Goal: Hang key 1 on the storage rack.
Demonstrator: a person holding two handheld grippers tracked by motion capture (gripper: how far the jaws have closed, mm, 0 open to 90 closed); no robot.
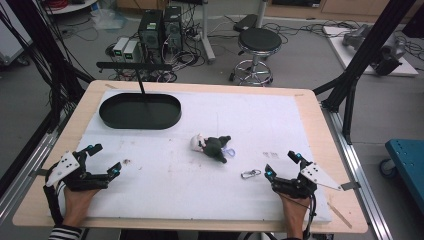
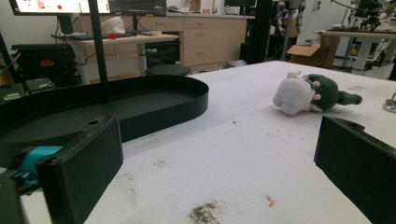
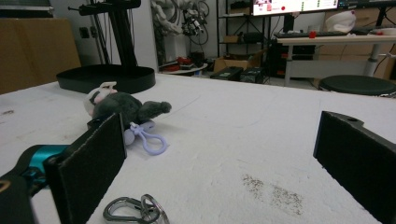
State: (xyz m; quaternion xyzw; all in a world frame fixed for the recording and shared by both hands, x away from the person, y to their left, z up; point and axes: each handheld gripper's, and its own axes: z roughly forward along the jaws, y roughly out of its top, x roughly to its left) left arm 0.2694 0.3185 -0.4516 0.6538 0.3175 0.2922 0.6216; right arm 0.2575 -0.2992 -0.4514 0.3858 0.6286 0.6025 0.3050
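Left gripper (image 1: 103, 157) rests on the near left of the white foam mat (image 1: 280, 115), jaws spread wide, nothing between them. Behind it sits the black oval tray (image 1: 140, 111), at the far left of the mat, with a thin post rising from it.

Mid-mat lies the plush toy keychain (image 1: 212, 145), on its side, well apart from both grippers and from the tray. We read it as light, soft and squashy: white head (image 2: 293, 95) toward the tray, dark green body (image 3: 122, 108) toward the right, a pale lilac loop clip (image 3: 150, 142) trailing off the near side. Nothing fragile here. We would pinch across the plump body, where the fabric gives and the pads can bite; the head would work too but is rounder. The loop is thin and flat on the mat, so harder to catch, and the toy would swing from it.

Just right and nearer lies a loose metal carabiner clip (image 1: 250, 174), small, hard, likely slippery, lying flat beside the right gripper (image 1: 281, 161). That gripper rests on the near right of the mat, jaws likewise fully apart and empty, the carabiner just in front of one jaw.
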